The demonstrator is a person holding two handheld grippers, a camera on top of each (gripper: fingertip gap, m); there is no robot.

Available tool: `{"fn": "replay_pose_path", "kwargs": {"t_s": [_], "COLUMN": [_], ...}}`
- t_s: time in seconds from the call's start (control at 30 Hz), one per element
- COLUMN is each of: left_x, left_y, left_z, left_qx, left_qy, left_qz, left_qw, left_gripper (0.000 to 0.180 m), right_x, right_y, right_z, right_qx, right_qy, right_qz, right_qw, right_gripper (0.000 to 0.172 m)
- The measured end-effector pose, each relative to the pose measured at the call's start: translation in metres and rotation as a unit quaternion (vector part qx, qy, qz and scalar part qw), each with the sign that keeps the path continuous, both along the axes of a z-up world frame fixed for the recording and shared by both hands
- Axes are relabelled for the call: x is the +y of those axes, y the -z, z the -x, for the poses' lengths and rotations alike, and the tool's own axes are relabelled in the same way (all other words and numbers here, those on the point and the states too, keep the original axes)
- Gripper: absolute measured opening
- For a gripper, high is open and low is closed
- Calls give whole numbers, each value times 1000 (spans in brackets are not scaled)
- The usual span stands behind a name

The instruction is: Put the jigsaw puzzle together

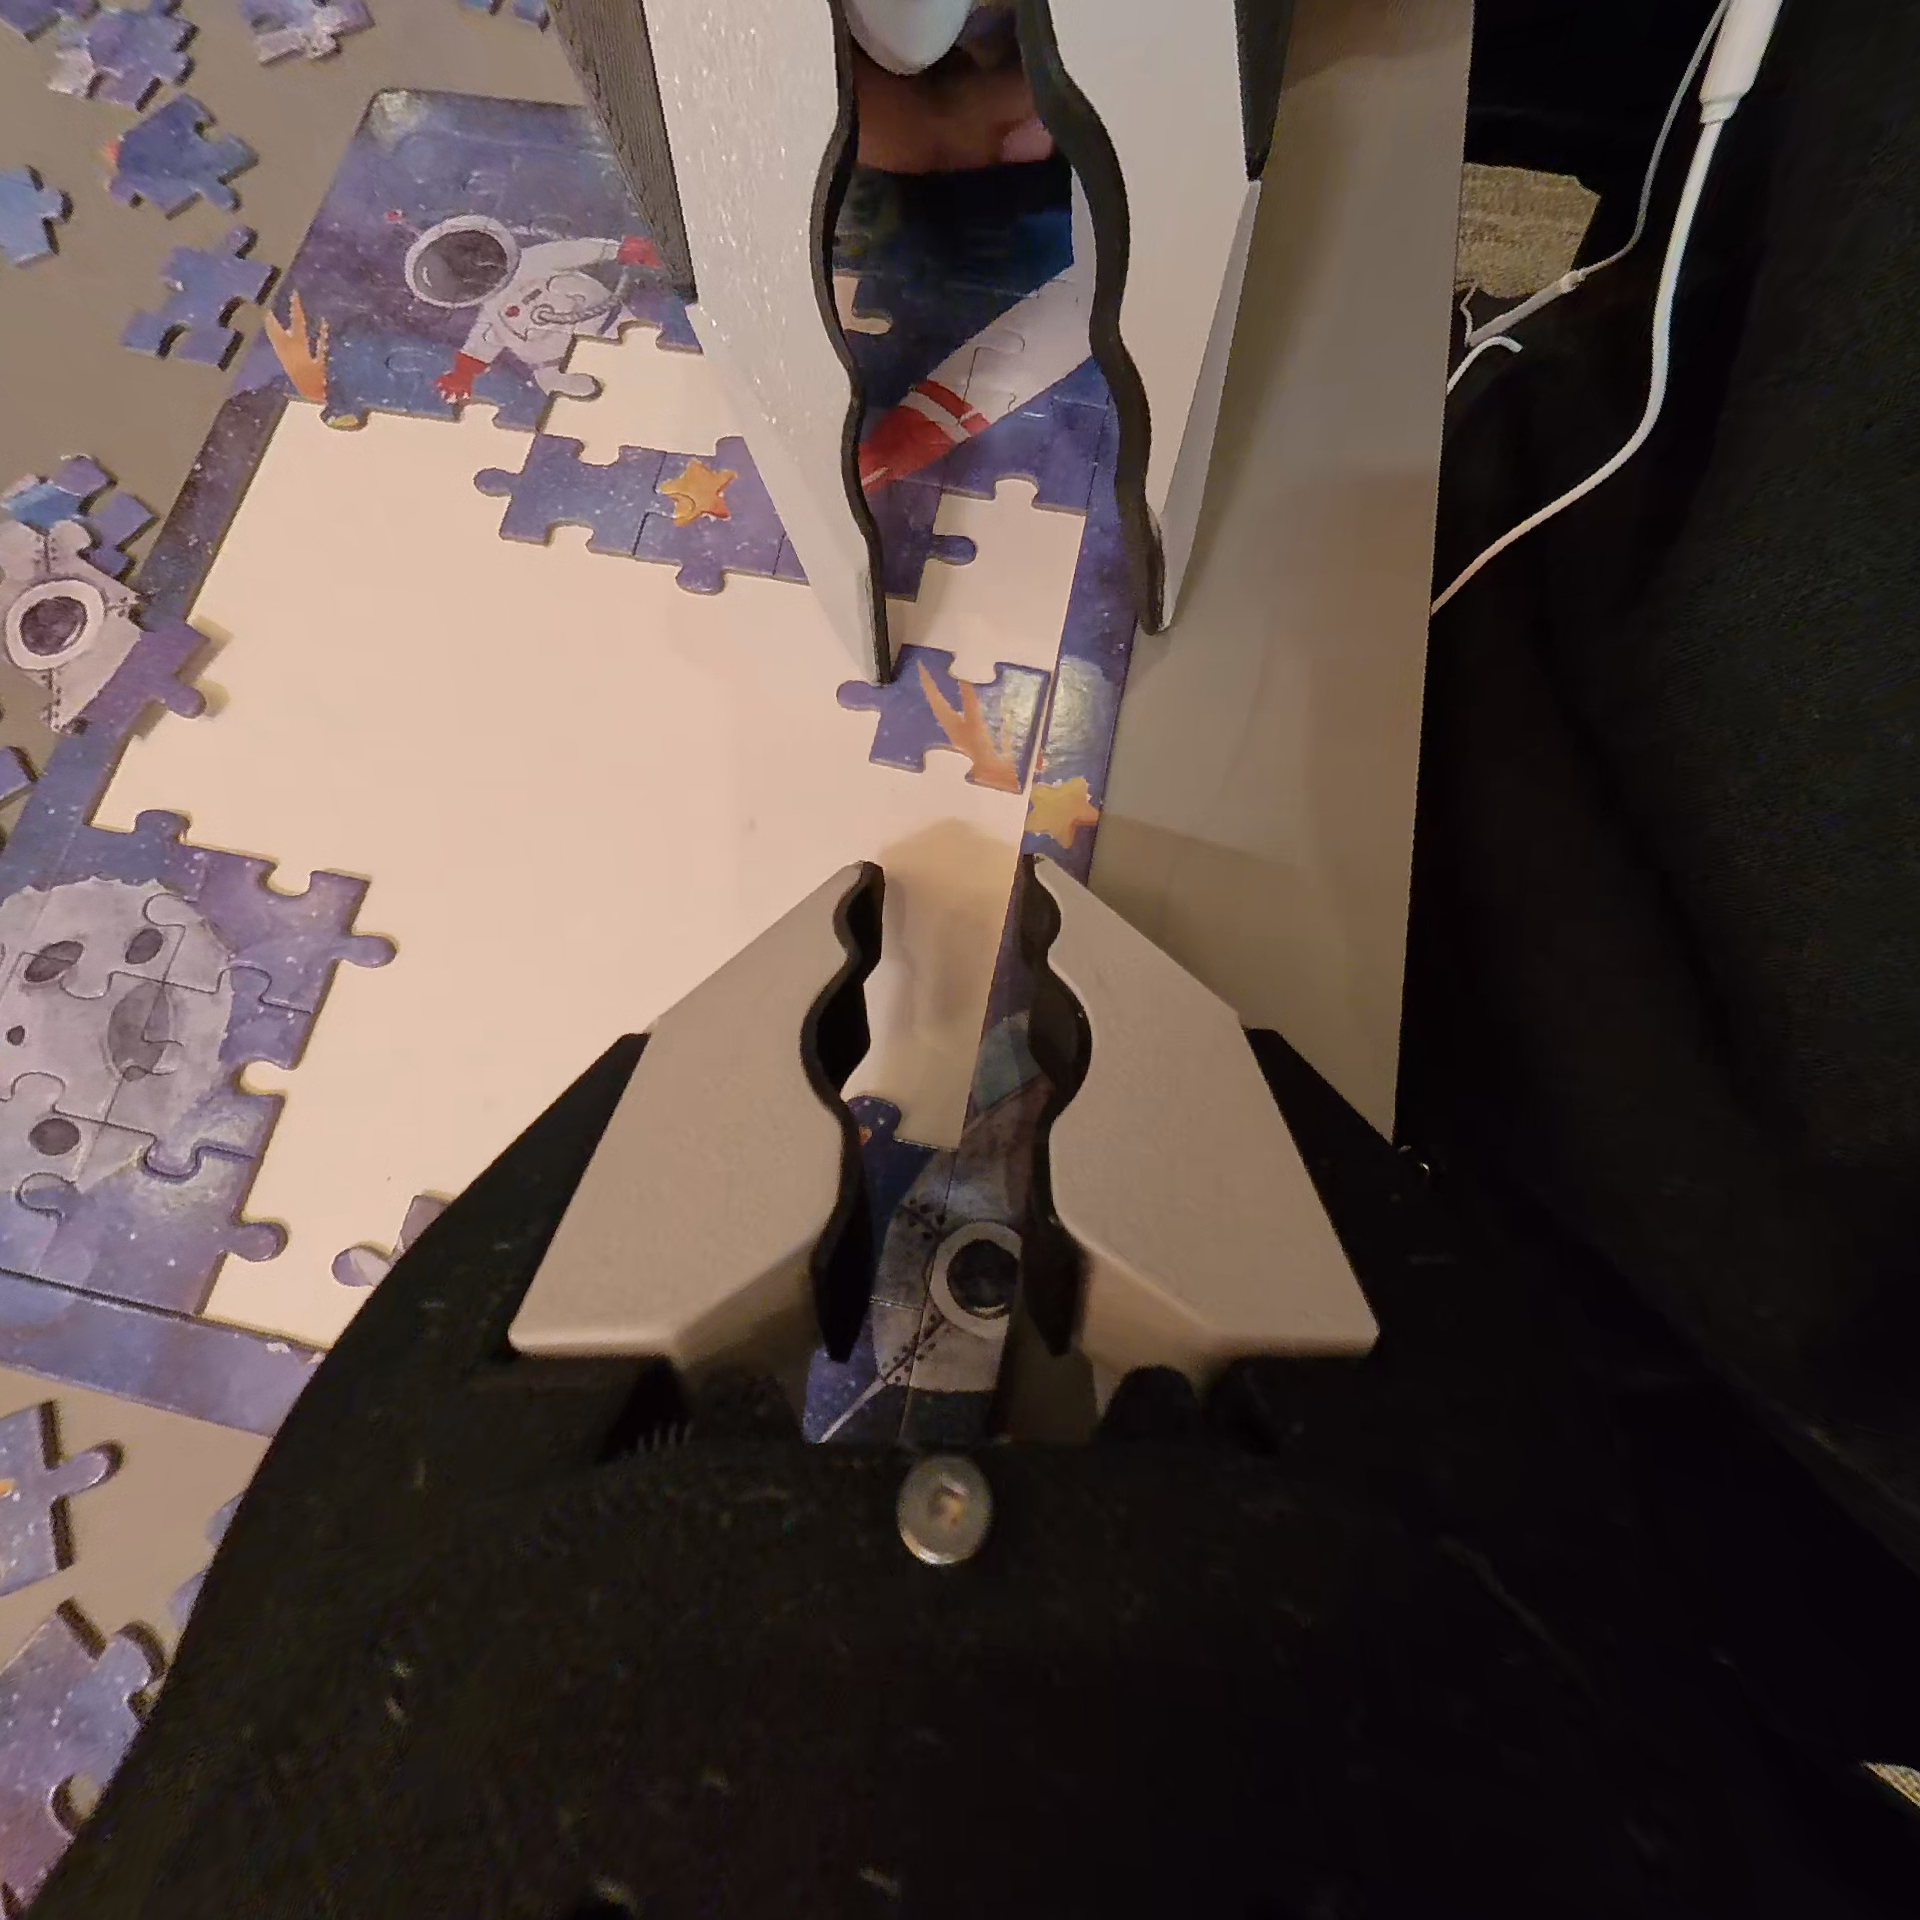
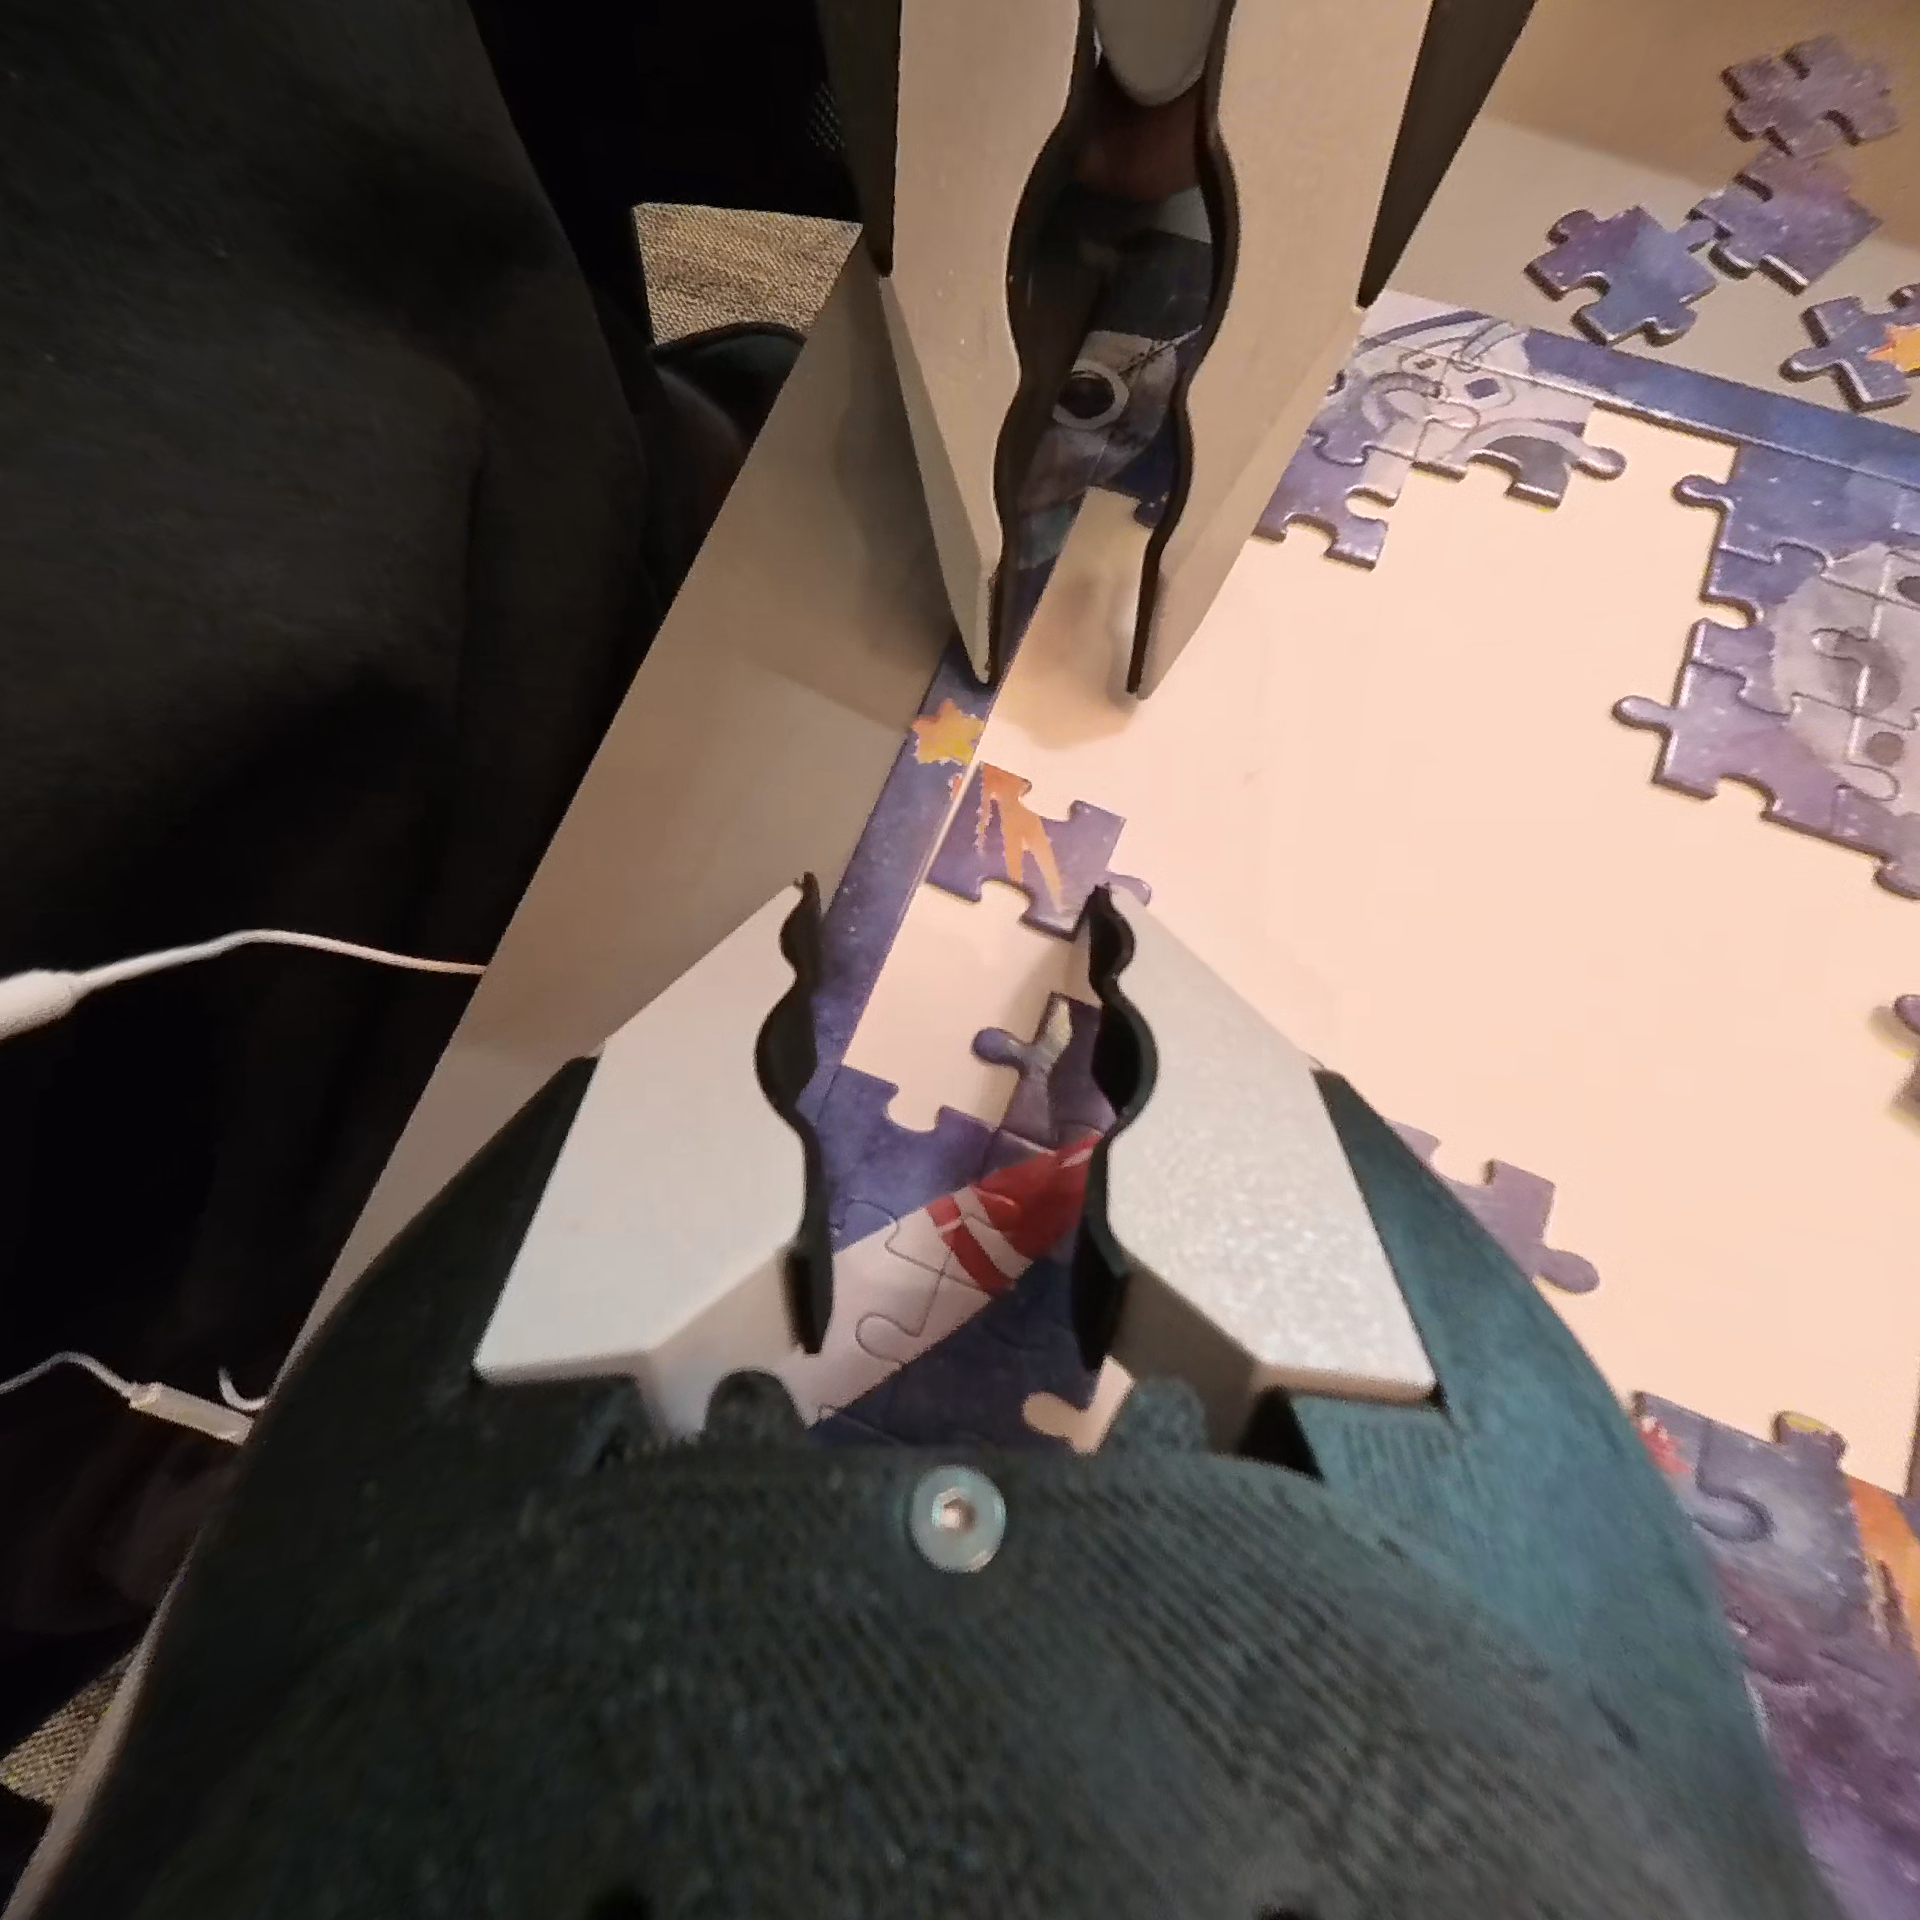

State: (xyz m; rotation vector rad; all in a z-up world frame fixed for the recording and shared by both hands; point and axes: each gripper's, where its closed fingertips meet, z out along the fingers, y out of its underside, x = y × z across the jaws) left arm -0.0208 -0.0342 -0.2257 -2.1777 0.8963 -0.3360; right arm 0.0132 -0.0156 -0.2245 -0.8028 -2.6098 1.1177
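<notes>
A puzzle tray (image 1: 520, 727) with a purple border lies on the table, partly filled with space-picture pieces. A single purple piece with an orange comet (image 1: 951, 722) lies flat on the bare tray against the right border. It also shows in the right wrist view (image 2: 1039, 852). My right gripper (image 2: 953, 888) is open, and one fingertip (image 2: 1101, 899) rests at the piece's knob. It reaches in from the top of the left wrist view (image 1: 1018, 649). My left gripper (image 1: 953, 868) is open with only bare tray between its fingers, just short of the piece. It faces the right gripper and shows in the right wrist view (image 2: 1060, 675).
Joined patches show an astronaut (image 1: 488, 301), a moon (image 1: 114, 1039) and a rocket (image 1: 935, 416). Several loose pieces (image 1: 187, 156) lie on the table beyond the tray. The table edge, a dark cloth (image 1: 1714, 935) and a white cable (image 1: 1662, 260) are close beside the tray.
</notes>
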Motion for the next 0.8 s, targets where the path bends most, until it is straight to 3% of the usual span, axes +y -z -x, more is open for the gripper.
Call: {"fn": "replay_pose_path", "kwargs": {"t_s": [0.4,0.53,0.8], "left_x": [-4,-8,-9], "left_y": [-3,-6,1], "left_z": [-7,-22,-26], "left_qx": [1,-42,-31], "left_qy": [14,25,27], "left_qz": [-14,13,35], "left_qw": [1000,999,999], "left_gripper": [26,35,36], "right_x": [1,1,1], "right_y": [0,0,0], "right_z": [-1,-1,0], "right_qx": [1,1,4], "right_qy": [-1,0,0], "right_qz": [0,0,-2], "right_qw": [1000,1000,1000], "right_gripper": [49,48,47]}}
